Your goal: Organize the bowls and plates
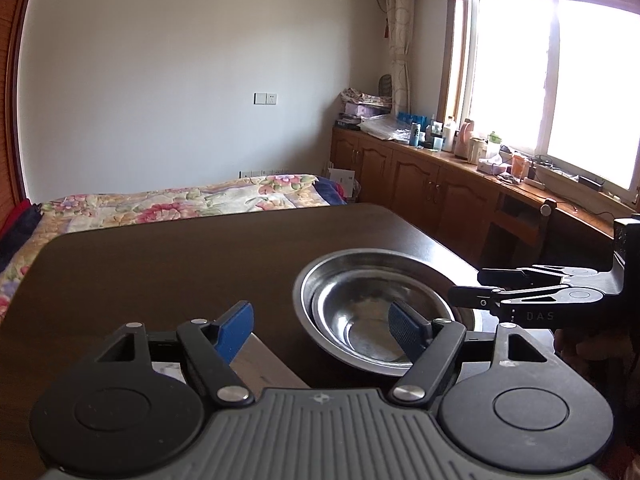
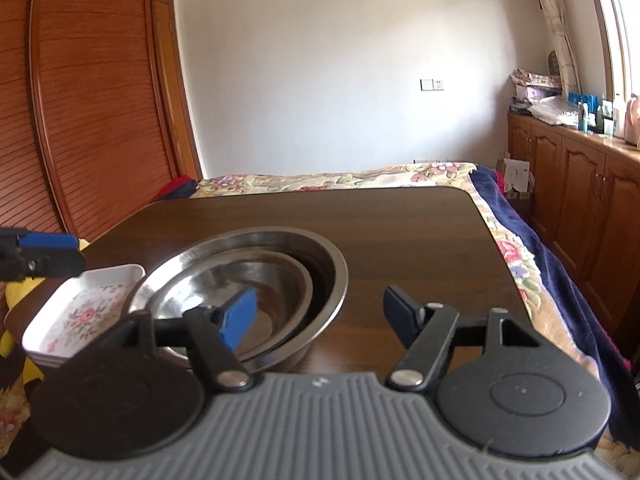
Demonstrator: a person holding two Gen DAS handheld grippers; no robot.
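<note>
Blue-padded and spread wide, both sets of jaws hold nothing; the left gripper (image 1: pixel 320 330) hovers at the near edge of the dark wooden table (image 1: pixel 160 264), the right gripper (image 2: pixel 320 320) beside it; between them sit the nested stainless-steel bowls (image 2: pixel 256 280), smaller inside larger, seemingly stacked to save room; just beside them, at the table's left edge, rests a white rectangular floral dish (image 2: pixel 80 308), not yet stacked; nothing blocks either reach; a floral-quilted bed (image 1: pixel 180 200) lies beyond.
</note>
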